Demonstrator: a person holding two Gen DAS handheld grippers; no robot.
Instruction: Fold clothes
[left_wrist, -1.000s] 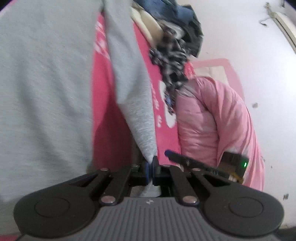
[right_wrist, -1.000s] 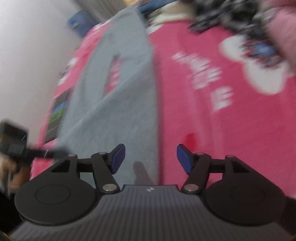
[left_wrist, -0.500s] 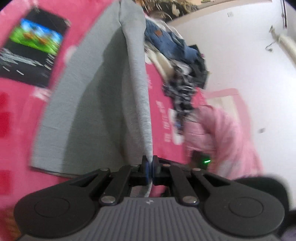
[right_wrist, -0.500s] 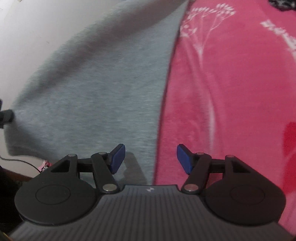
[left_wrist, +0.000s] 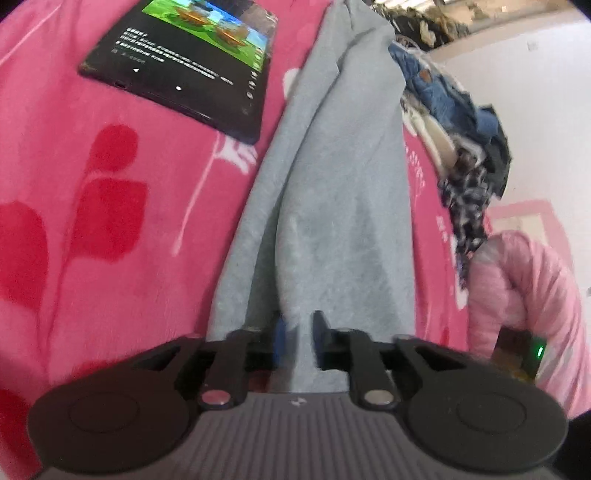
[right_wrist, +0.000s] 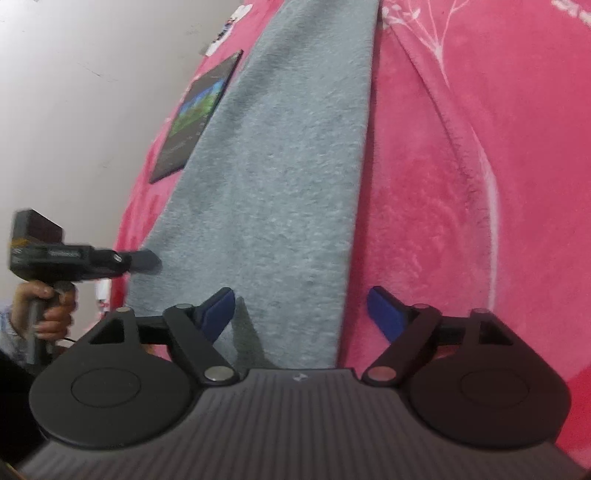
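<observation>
Left tongs (left_wrist: 298, 334) opening over grey garment (left_wrist: 332, 206), angled down

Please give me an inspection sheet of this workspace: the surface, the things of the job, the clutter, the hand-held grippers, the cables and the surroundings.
Surface: pink blanket with red and white patterns.
Job's things: grey garment laid lengthwise on the blanket, partly folded over itself.
Clutter: tablet with lit screen beside the garment; pile of clothes; pink padded jacket.
Grippers: left hand-held gripper jaws opening, grey fabric between them; right hand-held gripper jaws apart and closing, over the garment's edge, nothing gripped.
Cables: a thin dark one below the hand, at the left edge of the right wrist view.
Surroundings: white wall.
</observation>
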